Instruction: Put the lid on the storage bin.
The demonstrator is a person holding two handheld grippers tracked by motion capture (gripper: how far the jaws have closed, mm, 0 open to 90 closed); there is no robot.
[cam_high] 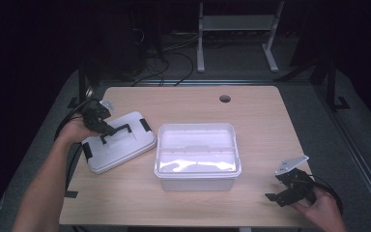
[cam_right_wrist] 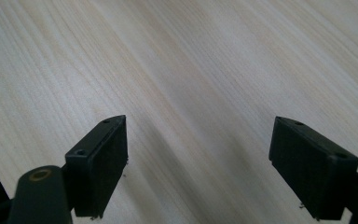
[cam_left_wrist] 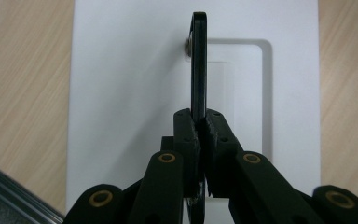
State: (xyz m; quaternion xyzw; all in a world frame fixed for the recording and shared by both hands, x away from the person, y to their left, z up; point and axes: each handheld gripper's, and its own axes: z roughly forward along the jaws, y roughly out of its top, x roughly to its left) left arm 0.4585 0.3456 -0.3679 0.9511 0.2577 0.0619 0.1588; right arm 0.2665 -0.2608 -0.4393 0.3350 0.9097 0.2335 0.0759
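Seen from the high view: a pale wooden desk with a round cable hole near its far edge. Toward the left edge, a flat white plastic lid with black side clips, lying skewed on the desk top just beside a clear rectangular plastic storage box standing open at the middle of the desk. Pinched on the lid's thin black carrying handle, the left gripper, held in a hand coming in from the left side, a black cable trailing off the desk edge behind it. Near the front right corner, well apart from the box, the right gripper in the other hand, grey three-cornered plate on top, jaws spread and holding nothing. Seen from the left gripper view: the two black jaws pressed together on the black handle, edge-on and standing upright from the white lid, with a small metal pivot at the handle's far end and a shallow rectangular recess in the lid beneath it; bare wood of the desk on either side of the lid. Seen from the right gripper view: the right gripper with jaws wide apart, nothing between them, only bare pale wood grain of the desk below.
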